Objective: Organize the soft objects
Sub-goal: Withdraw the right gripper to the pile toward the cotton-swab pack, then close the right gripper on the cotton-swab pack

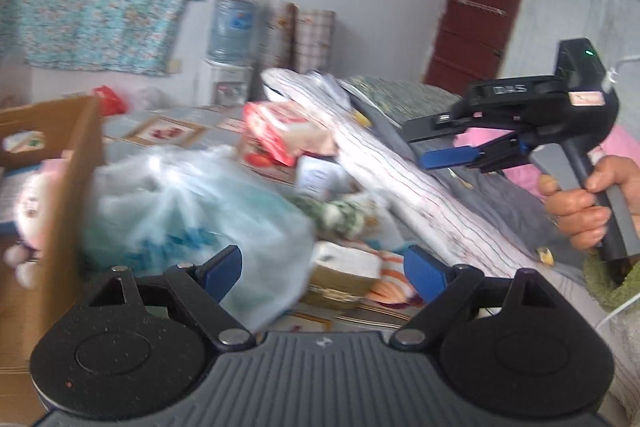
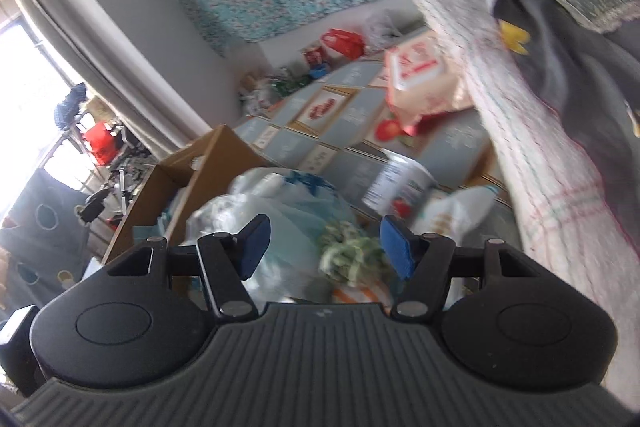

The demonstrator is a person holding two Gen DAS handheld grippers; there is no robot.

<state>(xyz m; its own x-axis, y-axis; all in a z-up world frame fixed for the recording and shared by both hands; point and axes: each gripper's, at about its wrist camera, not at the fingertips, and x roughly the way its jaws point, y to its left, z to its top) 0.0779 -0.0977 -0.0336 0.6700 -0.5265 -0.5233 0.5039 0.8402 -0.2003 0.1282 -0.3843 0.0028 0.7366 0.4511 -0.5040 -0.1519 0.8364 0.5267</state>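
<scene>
Left gripper (image 1: 322, 267) angled down over plastic bag (image 1: 192, 211), fingers spread, empty, right gripper (image 1: 436, 143) likewise

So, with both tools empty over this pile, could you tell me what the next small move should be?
Probably lower the left tool onto the translucent plastic bag just ahead: its jaws stand wide open, nothing is between them, and the cardboard box sits right beside the bag.

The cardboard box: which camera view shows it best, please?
The right wrist view: the cardboard box shows its open top and two walls, left of the plastic bag. The left wrist view gives only one near wall and part of the inside at the frame's left edge, blurred.
</scene>
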